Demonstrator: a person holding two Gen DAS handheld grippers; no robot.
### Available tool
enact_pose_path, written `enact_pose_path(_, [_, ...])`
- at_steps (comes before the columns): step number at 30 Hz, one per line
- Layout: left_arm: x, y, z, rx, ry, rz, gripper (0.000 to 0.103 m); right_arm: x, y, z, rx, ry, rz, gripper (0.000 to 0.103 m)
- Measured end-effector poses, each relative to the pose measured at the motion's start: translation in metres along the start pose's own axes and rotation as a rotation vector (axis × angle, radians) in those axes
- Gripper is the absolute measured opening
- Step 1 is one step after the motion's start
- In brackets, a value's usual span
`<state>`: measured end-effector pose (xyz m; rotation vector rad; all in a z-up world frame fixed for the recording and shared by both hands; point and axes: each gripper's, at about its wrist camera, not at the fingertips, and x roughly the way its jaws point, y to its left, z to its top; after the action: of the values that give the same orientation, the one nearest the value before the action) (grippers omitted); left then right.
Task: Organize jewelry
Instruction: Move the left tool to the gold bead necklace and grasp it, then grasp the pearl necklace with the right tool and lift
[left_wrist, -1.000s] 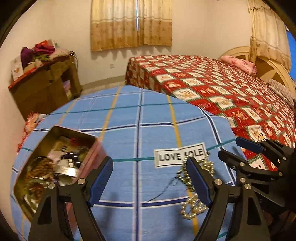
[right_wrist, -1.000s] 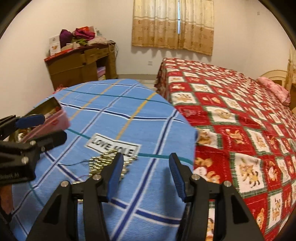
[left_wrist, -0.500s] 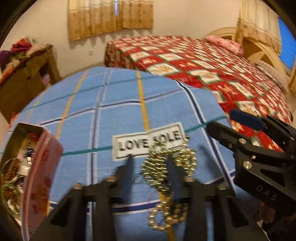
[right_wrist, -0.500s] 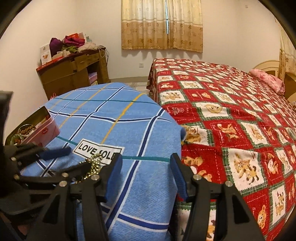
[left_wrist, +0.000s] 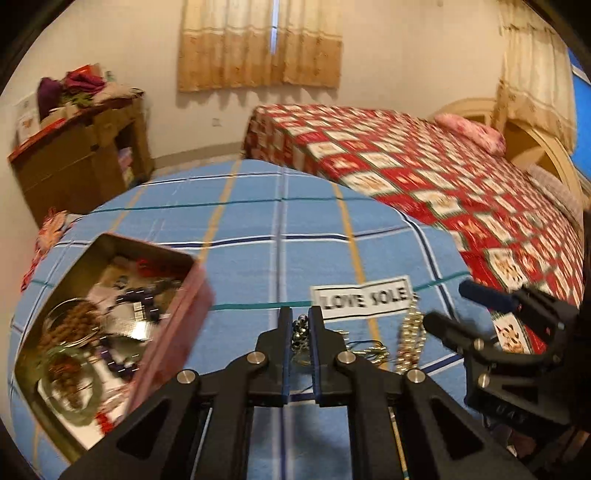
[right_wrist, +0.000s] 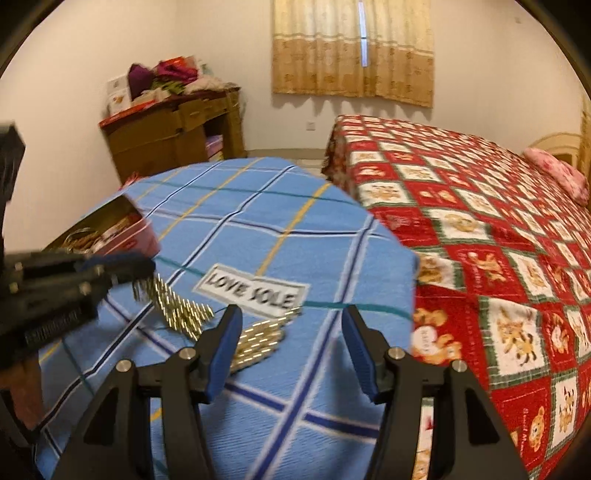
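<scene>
A gold bead necklace (left_wrist: 409, 334) lies on the blue checked cloth (left_wrist: 258, 258) just below a "LOVE SOLE" label (left_wrist: 364, 297). My left gripper (left_wrist: 300, 315) has its jaws closing, and they pinch a strand of the necklace between the pads. In the right wrist view that strand (right_wrist: 177, 310) hangs from the left gripper (right_wrist: 122, 267), while the remainder (right_wrist: 258, 341) rests on the cloth. My right gripper (right_wrist: 291, 343) stands open above the cloth, right of the necklace, holding nothing. An open pink tin (left_wrist: 173, 332) with several pieces of jewelry sits at the left.
A bed with a red patterned cover (right_wrist: 498, 240) borders the cloth on the right. A wooden cabinet (right_wrist: 166, 136) piled with clothes stands against the far wall. The cloth's right edge (right_wrist: 413, 280) drops off close to my right gripper.
My left gripper went from wide open to shut, closing on the gold necklace and lifting a strand of it. The right gripper stayed open.
</scene>
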<state>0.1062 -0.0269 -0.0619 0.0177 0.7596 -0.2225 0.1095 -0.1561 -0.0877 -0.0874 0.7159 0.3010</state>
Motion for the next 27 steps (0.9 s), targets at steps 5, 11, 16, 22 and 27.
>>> enact_pose_path(5, [0.003, 0.015, -0.012, -0.033, 0.017, 0.021, 0.004, 0.009, 0.015, -0.005, -0.043, 0.045, 0.013, 0.059])
enact_pose_path(11, [0.016, 0.012, -0.023, -0.034, 0.063, 0.031, 0.005, 0.020, 0.029, -0.015, -0.113, 0.095, -0.028, 0.059])
enact_pose_path(16, [0.026, 0.012, -0.024, -0.046, 0.110, 0.032, 0.011, 0.019, 0.027, -0.017, -0.133, 0.099, -0.043, 0.056])
enact_pose_path(22, [0.029, 0.013, -0.026, -0.066, 0.129, -0.001, 0.057, 0.016, 0.029, -0.018, -0.148, 0.097, -0.041, 0.029])
enact_pose_path(27, [0.032, 0.012, -0.027, -0.066, 0.140, -0.031, 0.039, 0.018, 0.030, -0.019, -0.125, 0.107, 0.025, 0.016])
